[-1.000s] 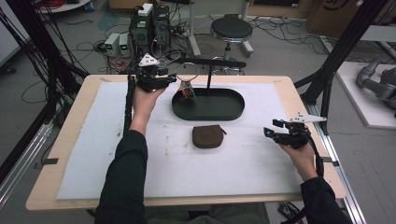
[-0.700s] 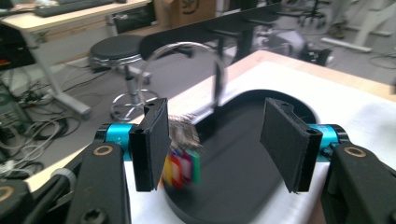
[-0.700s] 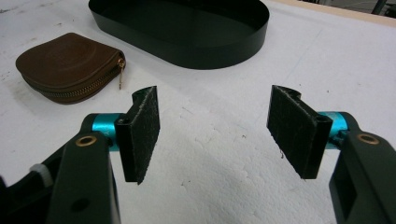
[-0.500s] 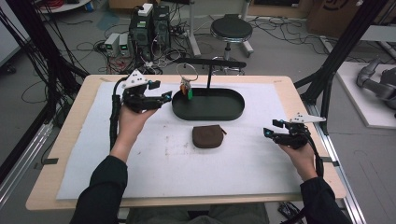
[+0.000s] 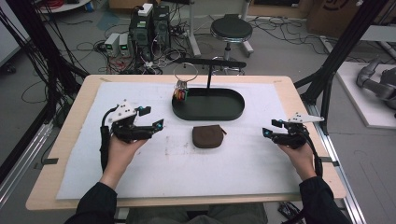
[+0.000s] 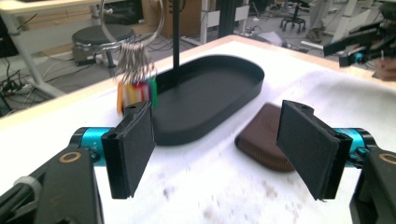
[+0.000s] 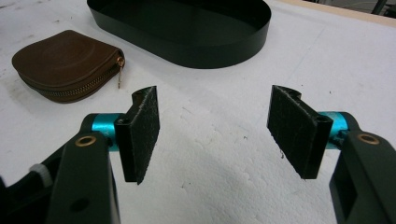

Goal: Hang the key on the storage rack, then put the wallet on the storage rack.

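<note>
A bunch of coloured keys [image 5: 180,94] hangs by a large wire ring from the arm of a black stand [image 5: 210,62], over the left end of a black oval tray [image 5: 233,112]. A brown zip pouch [image 5: 208,136] lies on the white mat in front of the tray. My left gripper [image 5: 156,117] hovers left of the pouch; its jaws have just been opening and nothing is between them. Its own view shows the gripper [image 6: 219,149] facing the keys [image 6: 135,88], tray [image 6: 210,93] and pouch [image 6: 261,144]. My right gripper [image 5: 270,128] stands open and empty right of the pouch [image 7: 65,63].
The white mat [image 5: 233,163] covers most of the wooden table [image 5: 299,93]. The stand's post rises from the tray. Black frame poles stand at both sides of the table, and a stool [image 5: 231,29] and computer boxes sit on the floor beyond it.
My left gripper has drawn away from the hanging keys, leftward and toward the person, sinking a little, and its jaws have opened. The keys stay on the stand. The right gripper has kept still.
</note>
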